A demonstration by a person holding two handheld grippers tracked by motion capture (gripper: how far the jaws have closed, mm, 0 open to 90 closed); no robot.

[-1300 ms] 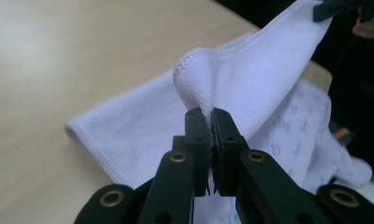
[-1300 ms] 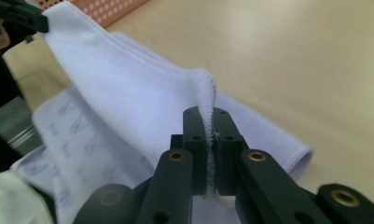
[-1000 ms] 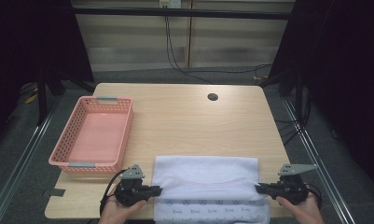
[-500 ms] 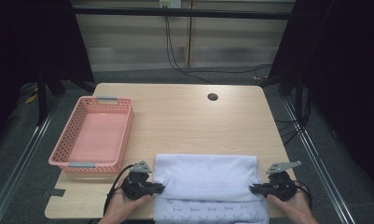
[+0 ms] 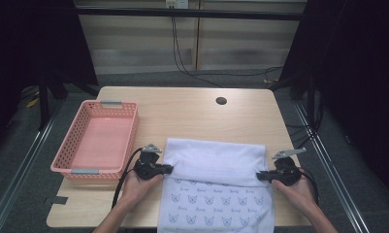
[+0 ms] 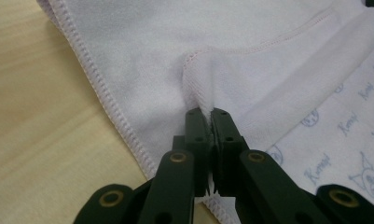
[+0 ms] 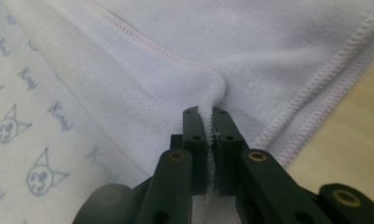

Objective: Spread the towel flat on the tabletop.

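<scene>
Jaws of the left gripper (image 6: 207, 114) are clamped tight on a pinched-up ridge of the white towel (image 6: 250, 56), low in the middle of the left gripper view, with the stitched hem running down toward the lower left and bare wood of the table (image 6: 40, 121) filling the left side. Small blue cat faces and lettering print the lower layer of cloth at the right edge of that view.

Jaws of the right gripper (image 7: 208, 114) likewise pinch a raised fold of the towel (image 7: 250, 42) at the lower centre of the right gripper view; the printed layer lies at the left, the hem and a wedge of table at the lower right.

In the high view the left gripper (image 5: 167, 169) grips the fold's left end and the right gripper (image 5: 261, 175) its right end, each held in a hand entering from the bottom edge. The towel (image 5: 214, 160) lies at the lower centre of the table (image 5: 192, 116), its plain upper layer folded over the printed one, which reaches the near edge. A pink basket (image 5: 96, 141) stands just left of the left gripper, and a dark round hole (image 5: 221, 101) sits above the towel.
</scene>
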